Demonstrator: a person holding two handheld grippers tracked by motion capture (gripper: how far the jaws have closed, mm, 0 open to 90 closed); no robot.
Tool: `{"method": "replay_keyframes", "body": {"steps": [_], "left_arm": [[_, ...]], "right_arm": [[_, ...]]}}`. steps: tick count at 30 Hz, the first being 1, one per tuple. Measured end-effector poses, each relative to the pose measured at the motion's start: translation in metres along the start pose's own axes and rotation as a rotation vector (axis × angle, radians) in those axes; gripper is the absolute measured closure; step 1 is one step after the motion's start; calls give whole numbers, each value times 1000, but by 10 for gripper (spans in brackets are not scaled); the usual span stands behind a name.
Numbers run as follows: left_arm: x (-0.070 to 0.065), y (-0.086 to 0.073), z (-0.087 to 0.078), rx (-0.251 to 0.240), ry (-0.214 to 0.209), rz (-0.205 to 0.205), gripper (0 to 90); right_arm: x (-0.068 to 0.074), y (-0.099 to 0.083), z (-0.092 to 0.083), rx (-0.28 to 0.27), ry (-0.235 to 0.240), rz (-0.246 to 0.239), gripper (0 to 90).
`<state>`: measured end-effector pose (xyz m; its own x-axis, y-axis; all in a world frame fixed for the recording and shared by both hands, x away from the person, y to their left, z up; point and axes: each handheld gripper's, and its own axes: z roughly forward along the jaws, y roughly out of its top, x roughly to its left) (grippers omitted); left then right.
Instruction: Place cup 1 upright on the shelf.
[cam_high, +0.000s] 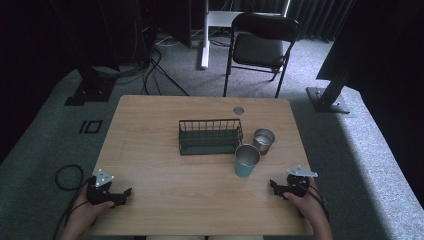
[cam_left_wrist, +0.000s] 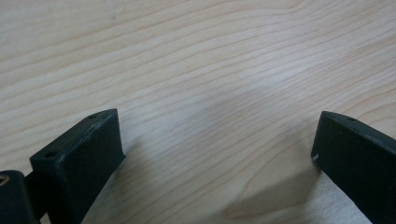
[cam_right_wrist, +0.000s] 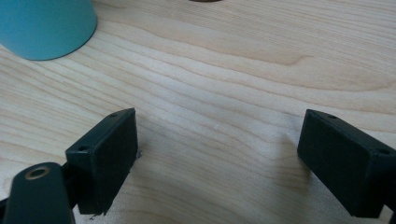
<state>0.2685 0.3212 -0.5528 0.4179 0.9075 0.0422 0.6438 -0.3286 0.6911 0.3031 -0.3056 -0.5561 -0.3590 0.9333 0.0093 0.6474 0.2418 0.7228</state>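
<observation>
A teal cup (cam_high: 246, 160) stands on the wooden table (cam_high: 165, 195) right of centre, its base (cam_right_wrist: 44, 28) at the upper left of the right gripper view. Behind it to the right stands a silver metal cup (cam_high: 263, 140). A dark wire basket (cam_high: 210, 136) sits mid-table, just left of both cups. My left gripper (cam_high: 127, 194) rests near the table's front left corner, jaws wide apart over bare wood (cam_left_wrist: 215, 135). My right gripper (cam_high: 273, 186) lies near the front right, open, nothing between its jaws (cam_right_wrist: 217, 140). A hand holds each gripper.
A small round metal cap (cam_high: 238, 110) is set in the table's far edge. Beyond the table stand a black folding chair (cam_high: 260, 47), a white desk leg (cam_high: 204, 35) and dark frame posts. Cables (cam_high: 67, 177) trail on the grey carpet at left.
</observation>
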Motion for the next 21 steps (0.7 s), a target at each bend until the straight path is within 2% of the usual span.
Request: {"method": "replay_keyframes", "body": {"steps": [6, 10, 21], "left_arm": [[-6, 4, 1, 14, -15, 37, 25], [-11, 8, 0, 6, -25, 53, 25], [-26, 29, -3, -57, -57, 55, 26]], "right_arm": [[0, 0, 0, 0, 0, 0, 119], [0, 0, 0, 0, 0, 0, 119], [0, 0, 0, 0, 0, 0, 119]]}}
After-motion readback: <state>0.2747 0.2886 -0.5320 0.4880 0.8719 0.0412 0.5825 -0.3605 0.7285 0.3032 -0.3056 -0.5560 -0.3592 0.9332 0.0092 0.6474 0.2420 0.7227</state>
